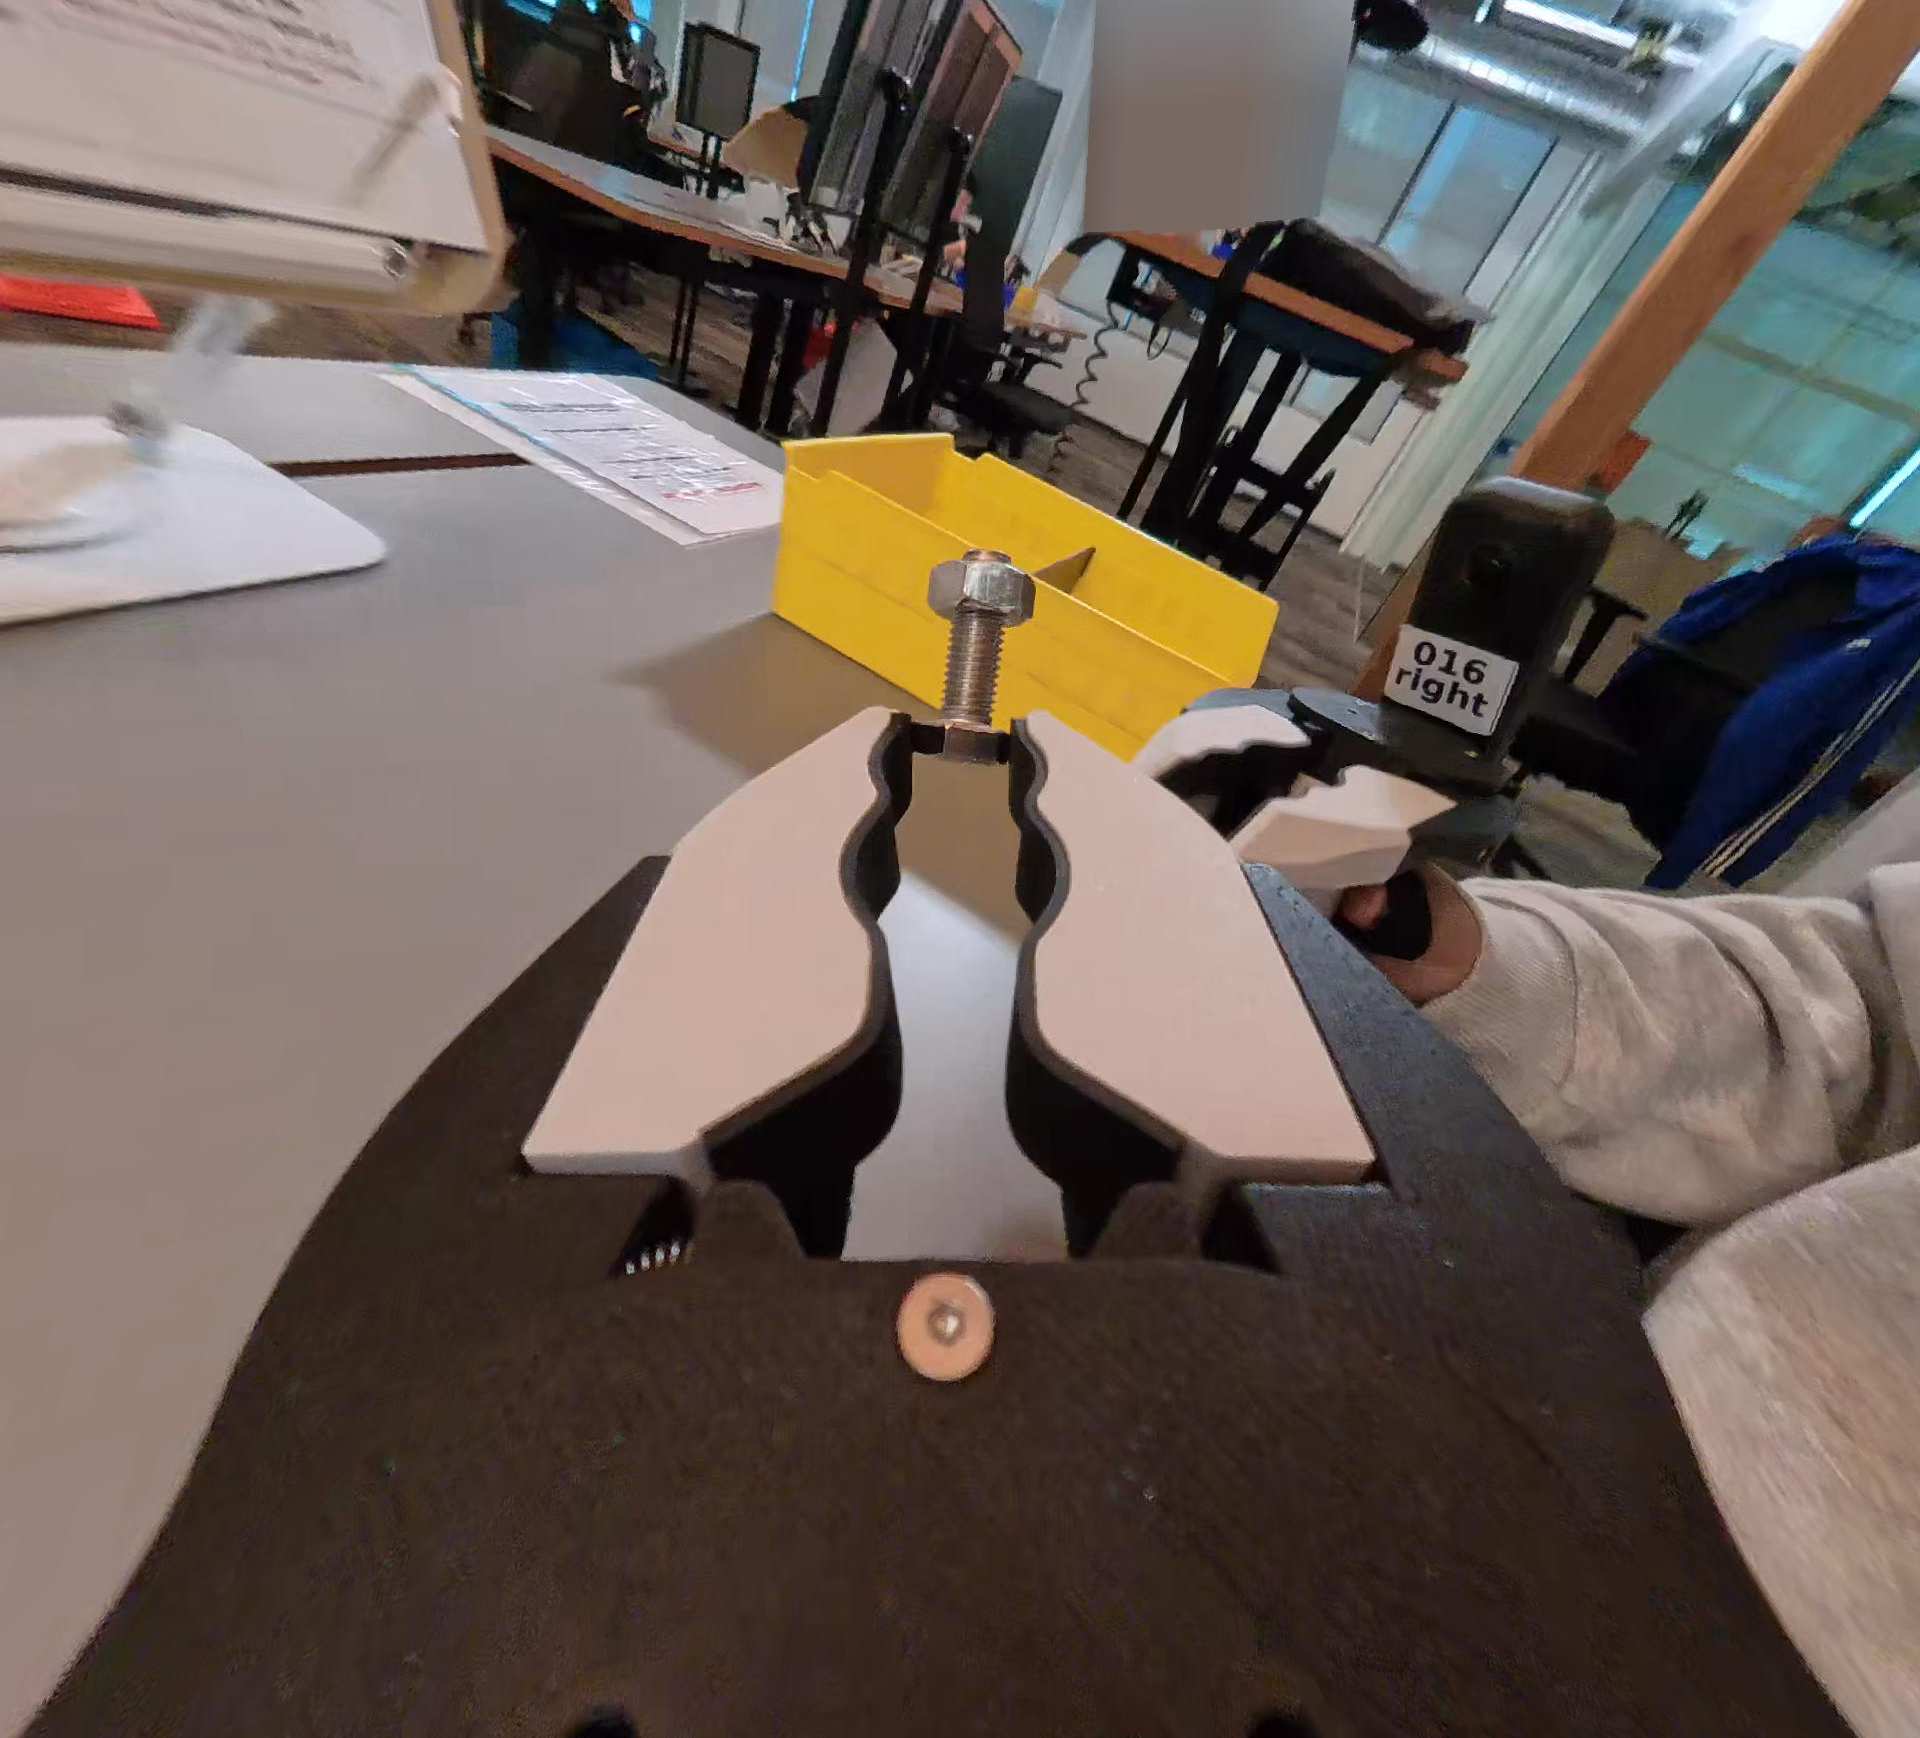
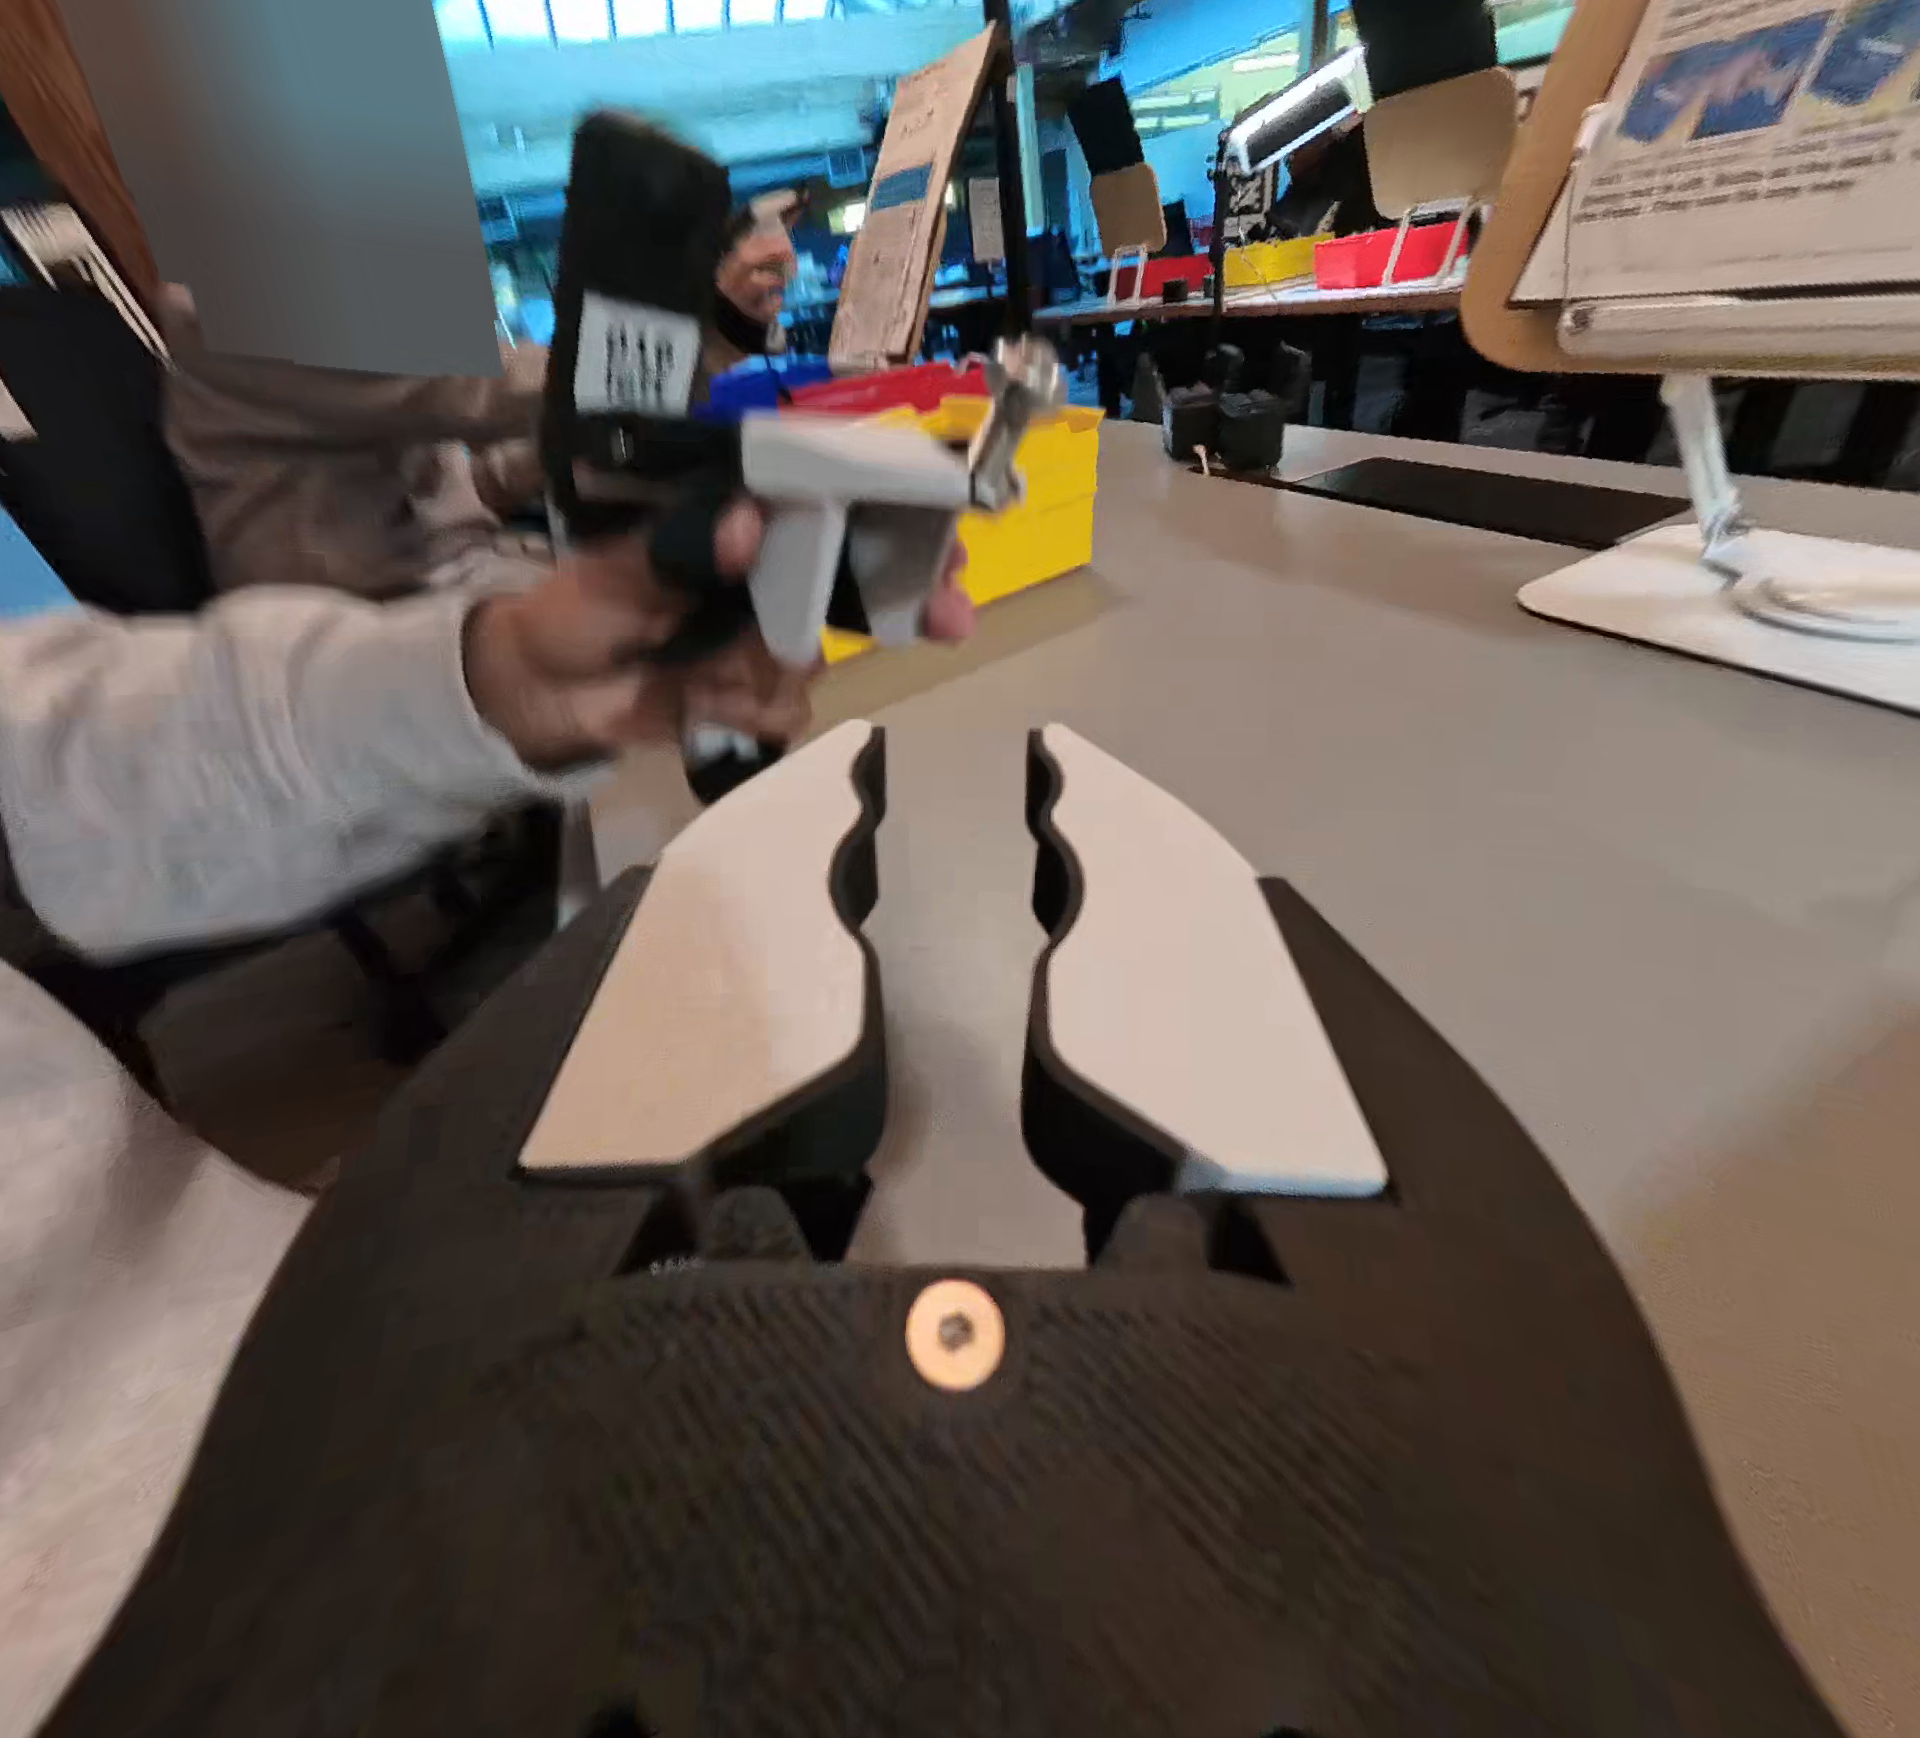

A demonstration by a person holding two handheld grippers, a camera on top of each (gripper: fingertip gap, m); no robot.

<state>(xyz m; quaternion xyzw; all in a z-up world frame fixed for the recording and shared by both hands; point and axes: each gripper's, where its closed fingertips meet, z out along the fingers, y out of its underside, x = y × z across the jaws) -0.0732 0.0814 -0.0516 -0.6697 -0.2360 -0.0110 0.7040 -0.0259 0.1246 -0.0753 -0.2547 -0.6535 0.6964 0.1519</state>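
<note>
My left gripper is shut on the head of a steel bolt and holds it upright above the grey table. A hex nut sits at the top of the bolt's thread. My right gripper is open and empty over the table. It also shows in the left wrist view, just right of the left gripper and apart from the bolt. In the right wrist view the left gripper and its bolt are blurred, ahead and to the left.
A yellow bin stands behind the bolt near the table's far edge, with red and blue bins behind it. A document stand on a white base, a laminated sheet and a black mat are on the table. About 8 cm separates my left fingertips from my right.
</note>
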